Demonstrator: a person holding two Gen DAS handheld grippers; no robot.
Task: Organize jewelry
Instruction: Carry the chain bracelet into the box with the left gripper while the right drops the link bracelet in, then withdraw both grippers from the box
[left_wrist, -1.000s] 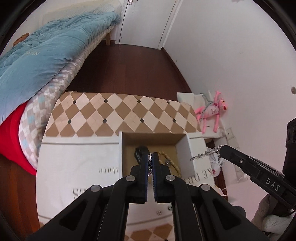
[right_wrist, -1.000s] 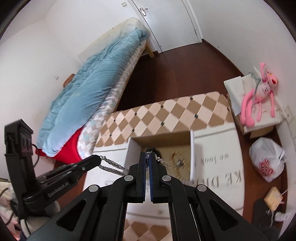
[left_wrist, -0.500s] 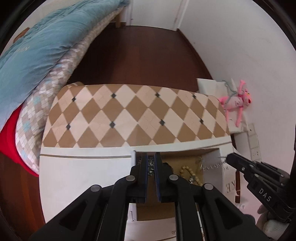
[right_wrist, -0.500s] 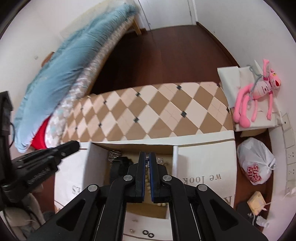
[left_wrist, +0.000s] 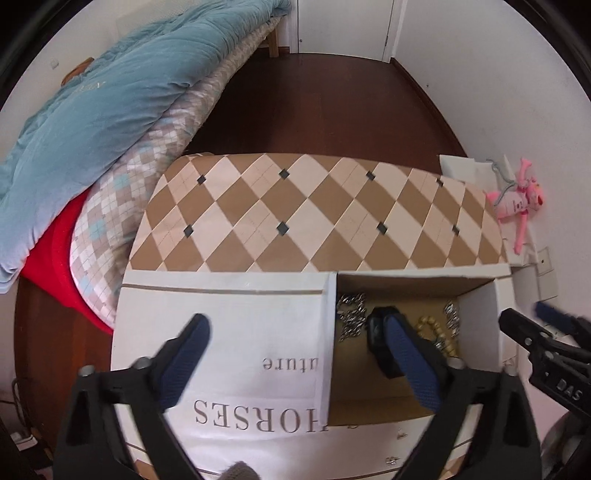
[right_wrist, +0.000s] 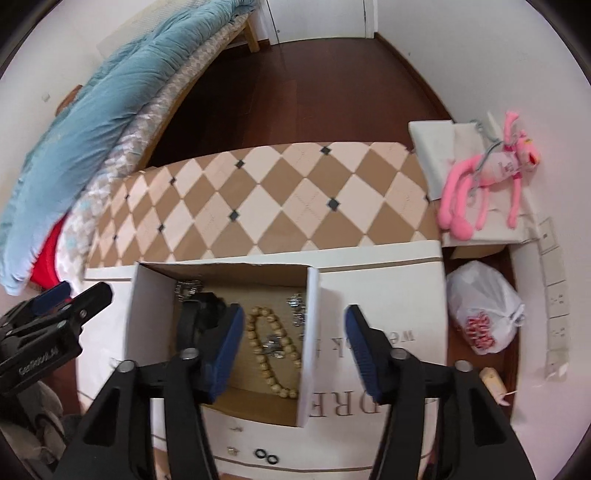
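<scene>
Both of our grippers are hanging steeply over the open cardboard box (right_wrist: 221, 273), our landmark here. Nearest to us, the left gripper (left_wrist: 295, 332) is standing with its jaws spread wide, having just been opening; one blue pad is floating over the white printed flap (left_wrist: 229, 332) to the left of the box, the other is hovering inside the box over a black strap-like item (left_wrist: 380, 354), and nothing is being pinched between them. The right gripper (right_wrist: 293, 332) is likewise spread apart after just opening, one pad inside the box, the other past the box's right wall (right_wrist: 308, 332), straddling that wall without pressing on it.

Inside the box, the jewelry is lying loose on the brown floor: a string of wooden beads (right_wrist: 266, 354) running down the middle, a silver chain (right_wrist: 188, 286) bunched in the far left corner, and another silver piece (right_wrist: 297, 308) against the right wall. We cannot tell which piece was last let go.

Just outside the box on our near side, two small black rings (right_wrist: 266, 456) are resting on the white surface.

Beyond the far wall of the box, the checkered tabletop (right_wrist: 280, 206) is stretching bare to its far edge, giving us open room. Farther off, dark wooden floor (right_wrist: 295, 92) is running to the door, a bed with a blue quilt (right_wrist: 92, 103) is bordering the left, and a pink plush toy (right_wrist: 487, 177) is lying to the right.
</scene>
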